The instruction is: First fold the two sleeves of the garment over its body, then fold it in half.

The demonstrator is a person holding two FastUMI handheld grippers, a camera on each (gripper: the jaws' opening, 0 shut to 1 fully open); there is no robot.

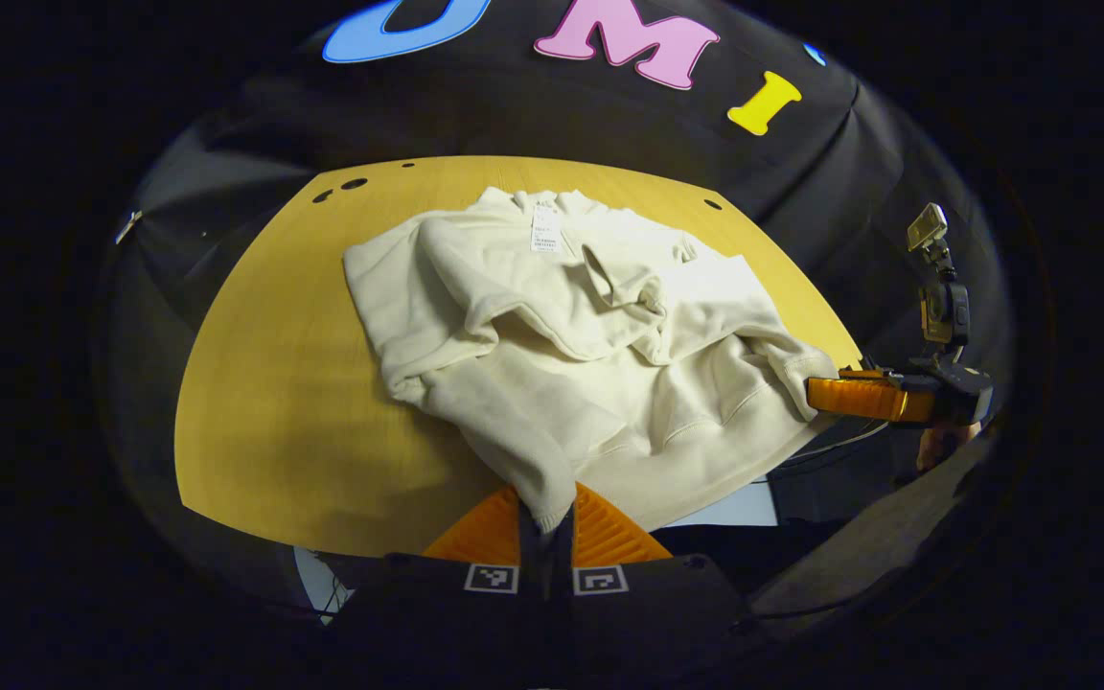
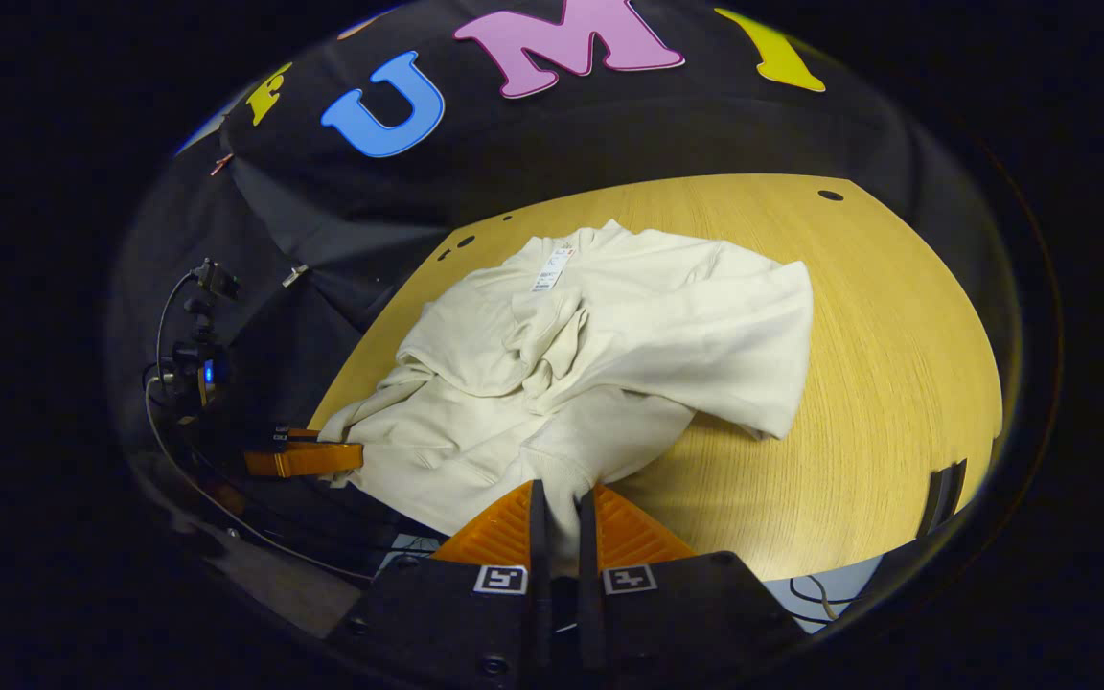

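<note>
A cream sweatshirt (image 1: 571, 345) lies rumpled on the yellow wooden table (image 1: 264, 402), neck label (image 1: 545, 230) at the far side. Both sleeves are bunched across its body. In the left gripper view my left gripper (image 1: 547, 522) is shut on a ribbed bottom corner of the garment at the near table edge. My right gripper (image 1: 816, 393) pinches the other bottom corner at the right. In the right gripper view the sweatshirt (image 2: 609, 326) spreads ahead, and my right gripper (image 2: 562, 513) is shut on its hem. The left gripper (image 2: 351, 458) grips the far-left corner.
A small camera on a stand (image 1: 940, 307) rises beyond the table's right edge and appears again as a stand (image 2: 202, 355) with cables at the left. Bare tabletop (image 2: 878, 383) stretches right of the garment. Dark holes (image 1: 353, 183) mark the far table edge.
</note>
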